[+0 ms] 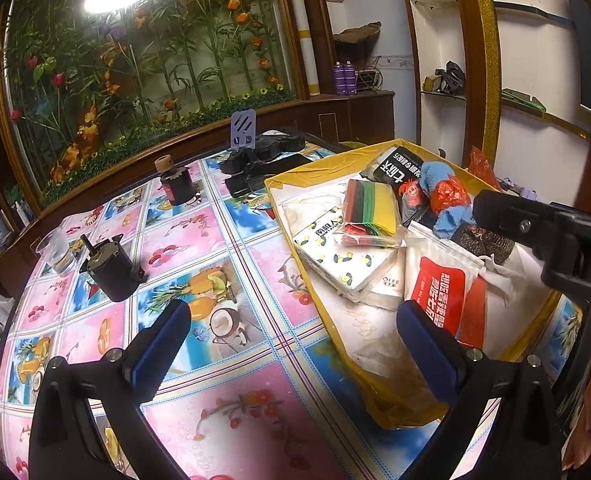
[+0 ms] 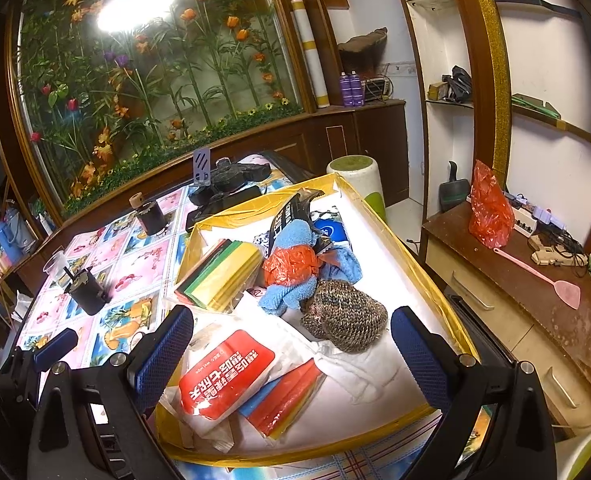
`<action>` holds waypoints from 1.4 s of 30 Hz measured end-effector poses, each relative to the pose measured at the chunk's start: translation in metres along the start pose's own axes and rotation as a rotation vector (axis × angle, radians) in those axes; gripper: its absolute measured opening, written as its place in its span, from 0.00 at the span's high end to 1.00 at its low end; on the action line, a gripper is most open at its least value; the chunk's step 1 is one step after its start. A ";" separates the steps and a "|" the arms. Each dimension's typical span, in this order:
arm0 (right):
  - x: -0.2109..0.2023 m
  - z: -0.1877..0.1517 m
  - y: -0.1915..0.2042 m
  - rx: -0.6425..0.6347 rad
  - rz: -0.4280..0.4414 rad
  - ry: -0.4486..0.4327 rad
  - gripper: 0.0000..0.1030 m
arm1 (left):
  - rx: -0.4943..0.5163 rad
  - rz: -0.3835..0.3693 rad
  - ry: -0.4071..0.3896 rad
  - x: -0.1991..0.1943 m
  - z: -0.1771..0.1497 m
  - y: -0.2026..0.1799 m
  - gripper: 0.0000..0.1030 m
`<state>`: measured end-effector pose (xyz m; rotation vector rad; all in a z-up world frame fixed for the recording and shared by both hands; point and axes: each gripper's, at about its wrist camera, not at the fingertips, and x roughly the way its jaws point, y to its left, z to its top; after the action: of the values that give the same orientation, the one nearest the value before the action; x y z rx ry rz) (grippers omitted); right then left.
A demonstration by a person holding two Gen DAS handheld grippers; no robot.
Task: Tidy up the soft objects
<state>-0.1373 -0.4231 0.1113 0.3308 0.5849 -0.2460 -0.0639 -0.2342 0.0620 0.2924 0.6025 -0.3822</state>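
Both grippers hang over the yellow-rimmed box (image 2: 415, 264) at the table's right end, neither touching anything. The right gripper (image 2: 291, 344) has its blue pads (image 2: 163, 354) spread wide with nothing between them; below the gap lie the red-and-white pouch (image 2: 227, 376), a crumpled white cloth (image 2: 359, 364) and, a little farther in, the brown knitted piece (image 2: 343, 320). The left gripper (image 1: 291, 340) is likewise released and empty, straddling the box's near left rim (image 1: 315, 280), one finger over the fruit-print tablecloth (image 1: 223, 240), the other over the box contents. The soft things are all in the box, heaped: a blue towel (image 2: 291, 236) tangled with red crinkled plastic (image 2: 291, 266), touching the knitted piece; a pack of coloured cloths (image 2: 219, 270) leaning on the pile's left side; a lemon-print tissue pack (image 1: 343, 256) beside it. Judgement: the step in hand is choosing and closing on one soft item, most likely the knitted piece or the white cloth, since the right gripper is nearest them. To do it well, descend with the pads squarely either side of a bunched ridge, not a flat spread, and close on enough thickness that fabric does not slip out. Keep clear of the slick pouch, which overlaps the cloth's left edge and may drag along. Lift slowly; the towel touches the knit and could snag. The left gripper can steady the box.
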 end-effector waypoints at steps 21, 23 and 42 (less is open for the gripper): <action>0.002 0.000 0.000 0.002 0.002 0.003 0.02 | 0.018 -0.006 0.002 0.000 0.000 -0.003 0.01; 0.002 0.000 0.000 0.003 0.001 0.004 0.03 | 0.017 -0.004 0.001 0.000 0.001 -0.003 0.01; 0.002 0.000 -0.001 0.002 0.001 0.005 0.02 | 0.024 -0.006 -0.002 -0.001 0.000 -0.005 0.01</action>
<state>-0.1358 -0.4240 0.1098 0.3342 0.5890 -0.2447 -0.0668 -0.2383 0.0624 0.3131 0.5968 -0.3961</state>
